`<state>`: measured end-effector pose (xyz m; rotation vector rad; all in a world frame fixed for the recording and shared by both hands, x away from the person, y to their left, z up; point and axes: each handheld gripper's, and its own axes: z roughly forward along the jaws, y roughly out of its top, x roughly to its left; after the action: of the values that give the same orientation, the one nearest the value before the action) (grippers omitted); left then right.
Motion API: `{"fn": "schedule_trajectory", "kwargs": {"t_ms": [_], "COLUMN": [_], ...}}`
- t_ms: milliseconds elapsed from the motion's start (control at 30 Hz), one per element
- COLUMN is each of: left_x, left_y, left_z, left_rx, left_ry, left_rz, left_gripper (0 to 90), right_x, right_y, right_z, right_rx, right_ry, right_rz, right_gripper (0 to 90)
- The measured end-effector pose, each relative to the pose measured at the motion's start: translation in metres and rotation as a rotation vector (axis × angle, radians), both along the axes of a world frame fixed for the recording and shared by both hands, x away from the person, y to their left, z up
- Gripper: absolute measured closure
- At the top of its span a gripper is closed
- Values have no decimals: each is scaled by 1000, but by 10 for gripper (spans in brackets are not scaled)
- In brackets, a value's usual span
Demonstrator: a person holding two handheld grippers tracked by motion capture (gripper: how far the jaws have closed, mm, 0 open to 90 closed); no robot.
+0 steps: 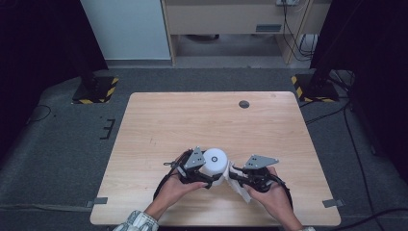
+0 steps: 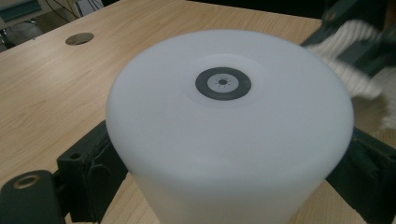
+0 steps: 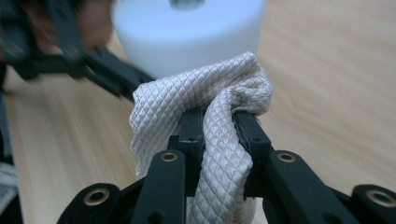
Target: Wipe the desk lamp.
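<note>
On the near half of the wooden table (image 1: 159, 120), close to the person's edge, all the work is gathered. The table itself is light wood, with one small round dark cap (image 1: 244, 104) set in its far part, well apart from the hands.

The biggest thing on it is a white cylinder (image 1: 214, 162), standing upright, with a dark ring mark in the middle of its flat top. In the left gripper view the same cylinder (image 2: 229, 126) is very close, and a black jaw stands at each side of its wall, low down, so the left gripper (image 1: 204, 177) is pinching the cylinder from both sides. The left hand (image 1: 175, 187) holds this gripper from below in the high view.

Just beside the cylinder, on its right, is a white cloth (image 1: 240, 185) with a small diamond pattern. In the right gripper view the cloth (image 3: 210, 121) is folded over the jaw tips and hangs down between them; the jaws are pressed together on it. The right gripper (image 1: 236, 177) points toward the cylinder, and the right hand (image 1: 272, 190) holds it. The bunched top of the cloth is very near the cylinder's wall; I cannot tell if it touches.
</note>
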<state>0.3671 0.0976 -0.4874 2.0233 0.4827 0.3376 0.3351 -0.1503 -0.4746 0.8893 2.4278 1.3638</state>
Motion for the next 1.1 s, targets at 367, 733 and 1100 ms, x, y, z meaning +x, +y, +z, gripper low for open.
{"fn": "schedule_trajectory", "kwargs": {"t_ms": [367, 733, 1100], "left_x": [1, 2, 2], "left_y": [1, 2, 3], "left_z": [0, 0, 0], "left_rx": [2, 1, 1], "left_ry": [1, 2, 3], "left_rz": [3, 4, 7], "left_gripper": [73, 73, 74], "right_x": [-3, -11, -11], "right_y": [8, 6, 12], "right_z": [-9, 8, 1], "right_rx": [-63, 26, -19], "right_ry": [14, -51, -27], "right_rz": [30, 62, 76], "right_gripper": [753, 754, 754]}}
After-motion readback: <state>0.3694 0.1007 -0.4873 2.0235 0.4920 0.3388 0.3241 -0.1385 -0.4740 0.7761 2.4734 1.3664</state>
